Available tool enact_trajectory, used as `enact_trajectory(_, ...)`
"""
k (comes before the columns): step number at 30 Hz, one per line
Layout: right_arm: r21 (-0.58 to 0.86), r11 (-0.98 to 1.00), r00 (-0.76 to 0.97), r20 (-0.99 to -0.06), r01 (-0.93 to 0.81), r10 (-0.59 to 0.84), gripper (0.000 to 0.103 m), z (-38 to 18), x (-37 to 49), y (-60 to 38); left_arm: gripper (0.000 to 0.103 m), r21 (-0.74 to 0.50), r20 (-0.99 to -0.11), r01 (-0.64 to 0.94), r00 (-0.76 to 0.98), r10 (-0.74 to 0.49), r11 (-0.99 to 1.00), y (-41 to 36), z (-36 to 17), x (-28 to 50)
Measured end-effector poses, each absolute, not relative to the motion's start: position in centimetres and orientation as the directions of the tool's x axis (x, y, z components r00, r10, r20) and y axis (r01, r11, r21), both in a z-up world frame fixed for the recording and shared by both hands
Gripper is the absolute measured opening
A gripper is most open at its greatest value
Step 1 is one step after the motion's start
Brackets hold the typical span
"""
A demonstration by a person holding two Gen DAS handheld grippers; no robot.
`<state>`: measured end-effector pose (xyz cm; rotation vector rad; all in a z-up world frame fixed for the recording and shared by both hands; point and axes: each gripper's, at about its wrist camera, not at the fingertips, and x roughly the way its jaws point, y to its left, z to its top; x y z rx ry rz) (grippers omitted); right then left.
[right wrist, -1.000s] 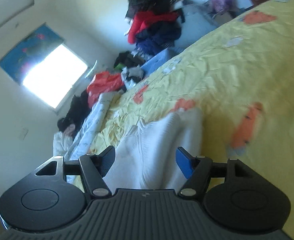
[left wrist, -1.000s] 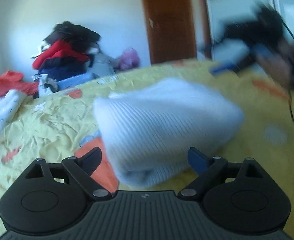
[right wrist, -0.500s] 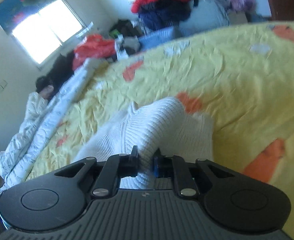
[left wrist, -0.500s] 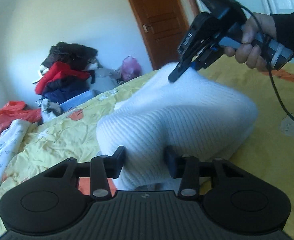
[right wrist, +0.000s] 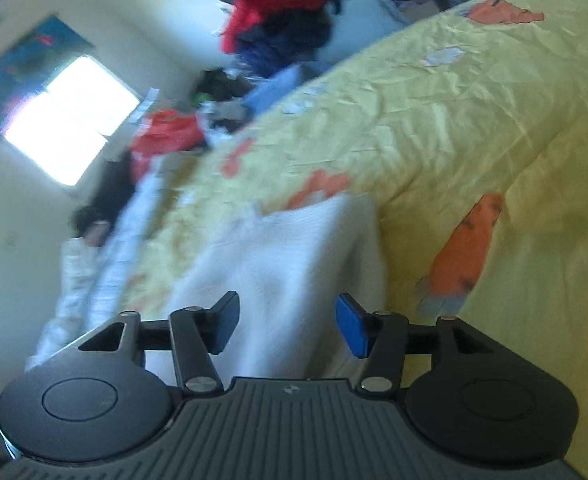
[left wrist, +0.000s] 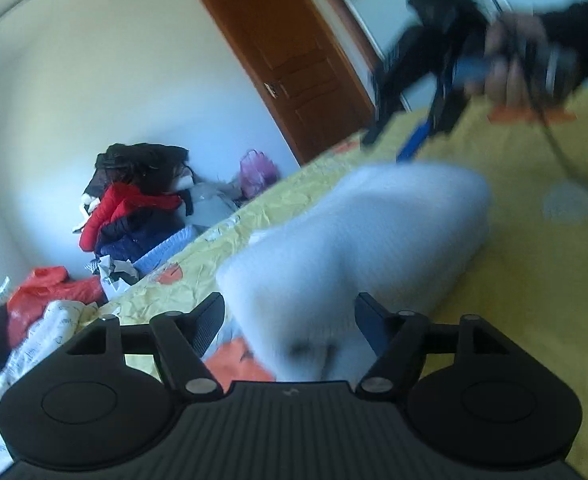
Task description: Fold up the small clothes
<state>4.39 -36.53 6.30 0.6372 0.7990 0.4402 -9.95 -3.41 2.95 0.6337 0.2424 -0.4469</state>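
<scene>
The white knit garment (left wrist: 358, 256) lies bunched on the yellow bedspread (left wrist: 534, 280), directly ahead of your left gripper (left wrist: 289, 320) and just below your right gripper (right wrist: 287, 324). It looks soft, light and floppy, likely to sag; take it at an edge or corner, not the middle. Both grippers' jaws have just been opening; knit sits between each pair, unpinched. Count 1 garment, 2 grippers, 1 clothes pile (left wrist: 133, 208) far beyond the left gripper, 1 door (left wrist: 294, 60).
</scene>
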Motion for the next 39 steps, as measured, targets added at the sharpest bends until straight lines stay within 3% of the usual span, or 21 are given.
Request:
enact_trajectory(5, 0.659, 0.732, 0.551, -0.551, -0.174, 0.627, 0.061, 6.4, 0.9, -34.8, 0.073, 0.56, -0.387, 0.466, 0.878, -0.28, 0.685, -3.6, 1.0, -9.6)
enact_trajectory(9, 0.613, 0.765, 0.529, -0.591, -0.196, 0.609, 0.065, 5.3, 0.0, -32.9, 0.072, 0.509, -0.37, 0.464, 0.879, -0.302, 0.725, -4.5, 1.4, -8.5)
enact_trajectory(10, 0.609, 0.766, 0.538, -0.583, -0.206, 0.609, 0.055, 5.2, -0.1, -32.6, 0.071, 0.496, -0.373, 0.47, 0.874, -0.31, 0.73, -4.9, 1.2, -8.1)
enact_trajectory(11, 0.602, 0.767, 0.54, -0.579, -0.222, 0.611, 0.029, 5.3, -0.2, -32.4, 0.065, 0.488, -0.374, 0.474, 0.872, -0.315, 0.733, -5.2, 1.0, -7.7)
enact_trajectory(12, 0.584, 0.776, 0.532, -0.59, -0.238, 0.607, 0.019, 5.5, -0.2, -32.1, 0.056, 0.494, -0.361, 0.458, 0.881, -0.305, 0.739, -5.4, 1.0, -7.6)
enact_trajectory(15, 0.501, 0.805, 0.528, -0.612, -0.316, 0.589, 0.019, 7.2, -0.6, -31.5, 0.032, 0.491, -0.337, 0.453, 0.887, -0.317, 0.744, -5.3, 2.1, -7.9)
enact_trajectory(18, 0.4, 0.843, 0.568, -0.622, -0.36, 0.539, 0.016, 9.4, -1.1, -32.3, 0.028, 0.506, -0.348, 0.485, 0.871, -0.347, 0.713, -5.1, 2.5, -8.6)
enact_trajectory(20, 0.384, 0.864, 0.549, -0.668, -0.325, 0.503, 0.016, 7.8, -0.2, -33.3, 0.028, 0.532, -0.354, 0.497, 0.866, -0.353, 0.686, -5.5, 1.5, -8.8)
enact_trajectory(21, 0.4, 0.866, 0.52, -0.692, -0.301, 0.501, 0.017, 6.1, 0.3, -33.4, 0.028, 0.548, -0.348, 0.489, 0.871, -0.347, 0.679, -5.8, 1.1, -8.7)
enact_trajectory(22, 0.411, 0.862, 0.523, -0.685, -0.298, 0.507, 0.025, 5.2, 0.2, -33.4, 0.028, 0.557, -0.337, 0.476, 0.879, -0.338, 0.68, -6.0, 0.7, -8.7)
enact_trajectory(24, 0.434, 0.858, 0.557, -0.656, -0.276, 0.51, 0.032, 5.0, -0.3, -33.7, 0.028, 0.53, -0.349, 0.479, 0.875, -0.335, 0.699, -5.7, 1.2, -8.6)
enact_trajectory(26, 0.478, 0.841, 0.552, -0.643, -0.254, 0.532, 0.06, 5.4, -0.4, -34.2, 0.031, 0.502, -0.367, 0.491, 0.866, -0.339, 0.712, -5.0, 2.3, -8.8)
enact_trajectory(28, 0.479, 0.85, 0.574, -0.641, -0.22, 0.509, 0.076, 6.4, -0.4, -35.0, 0.031, 0.494, -0.357, 0.505, 0.86, -0.365, 0.708, -3.9, 3.6, -9.7)
enact_trajectory(31, 0.544, 0.815, 0.628, -0.567, -0.2, 0.533, 0.078, 7.9, 0.4, -36.3, 0.033, 0.522, -0.331, 0.503, 0.864, -0.38, 0.689, -2.9, 4.6, -10.5)
enact_trajectory(33, 0.59, 0.785, 0.616, -0.551, -0.191, 0.563, 0.077, 8.2, 1.2, -36.4, 0.041, 0.588, -0.326, 0.485, 0.875, -0.358, 0.648, -3.3, 4.0, -10.4)
enact_trajectory(35, 0.59, 0.778, 0.612, -0.54, -0.214, 0.578, 0.07, 8.8, 1.0, -35.4, 0.041, 0.633, -0.313, 0.469, 0.883, -0.351, 0.616, -3.9, 3.4, -10.5)
enact_trajectory(39, 0.587, 0.728, 0.593, -0.462, -0.354, 0.66, 0.072, 10.6, -1.5, -32.2, 0.041, 0.595, -0.316, 0.514, 0.857, -0.407, 0.619, -5.2, 3.3, -10.9)
